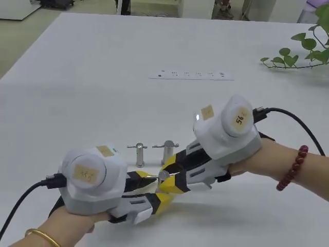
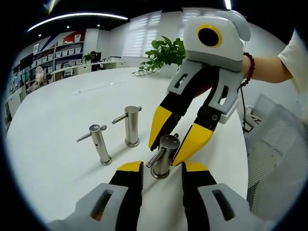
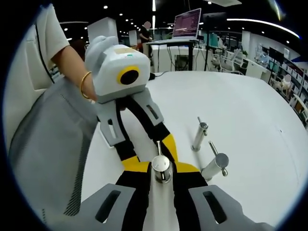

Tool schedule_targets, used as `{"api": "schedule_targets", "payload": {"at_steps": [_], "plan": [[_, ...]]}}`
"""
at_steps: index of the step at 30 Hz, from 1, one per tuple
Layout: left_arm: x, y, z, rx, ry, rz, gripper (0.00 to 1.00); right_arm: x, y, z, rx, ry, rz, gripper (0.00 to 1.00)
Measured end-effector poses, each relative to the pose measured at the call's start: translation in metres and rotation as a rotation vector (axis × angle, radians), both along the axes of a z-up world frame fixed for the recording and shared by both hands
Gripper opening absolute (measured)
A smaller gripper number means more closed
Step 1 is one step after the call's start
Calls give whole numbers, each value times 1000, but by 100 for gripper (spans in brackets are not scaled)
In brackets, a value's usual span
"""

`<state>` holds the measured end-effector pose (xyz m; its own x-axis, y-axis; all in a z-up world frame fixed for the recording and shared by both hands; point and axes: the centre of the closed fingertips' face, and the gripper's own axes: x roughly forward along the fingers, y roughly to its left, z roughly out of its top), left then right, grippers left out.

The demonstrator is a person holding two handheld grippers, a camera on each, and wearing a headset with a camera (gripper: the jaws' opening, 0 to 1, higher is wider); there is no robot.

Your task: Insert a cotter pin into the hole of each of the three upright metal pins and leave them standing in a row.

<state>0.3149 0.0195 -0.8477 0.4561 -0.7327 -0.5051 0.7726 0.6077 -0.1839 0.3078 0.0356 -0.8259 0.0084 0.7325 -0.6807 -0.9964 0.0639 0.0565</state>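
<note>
Three short metal pins stand on the white table (image 1: 77, 77). Two of them (image 1: 139, 153) (image 1: 168, 150) stand free side by side, each with a cotter pin through its head; they are also in the left gripper view (image 2: 100, 143) (image 2: 131, 126). The third pin (image 1: 163, 176) (image 2: 162, 156) (image 3: 161, 169) stands nearer me, and my right gripper (image 1: 167, 176) (image 3: 161, 177) is shut around it. A cotter pin (image 2: 154, 159) sticks out of its head toward my left gripper (image 1: 150, 188) (image 2: 162, 169), whose jaws stand open on either side of it.
A white power strip (image 1: 190, 75) lies flat at mid-table, far behind the pins. Green plant leaves (image 1: 303, 49) hang over the far right edge. Black cables trail from both grippers (image 1: 298, 123) (image 1: 20, 198).
</note>
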Motion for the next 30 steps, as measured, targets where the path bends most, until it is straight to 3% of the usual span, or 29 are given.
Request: {"api": "schedule_targets", "payload": {"at_steps": [8, 12, 21, 30], "plan": [[-5, 0, 4, -1, -10, -21, 34, -1, 2, -1, 18, -6, -2, 15], [-5, 1, 11, -33, -13, -13, 35, 2, 1, 0, 29, 7, -32, 14], [-11, 2, 21, -49, -33, -17, 39, 1, -3, 0, 28, -13, -22, 14], [-16, 5, 34, -85, -51, 1, 43, 11, -16, 6, 25, -32, -48, 14]]}}
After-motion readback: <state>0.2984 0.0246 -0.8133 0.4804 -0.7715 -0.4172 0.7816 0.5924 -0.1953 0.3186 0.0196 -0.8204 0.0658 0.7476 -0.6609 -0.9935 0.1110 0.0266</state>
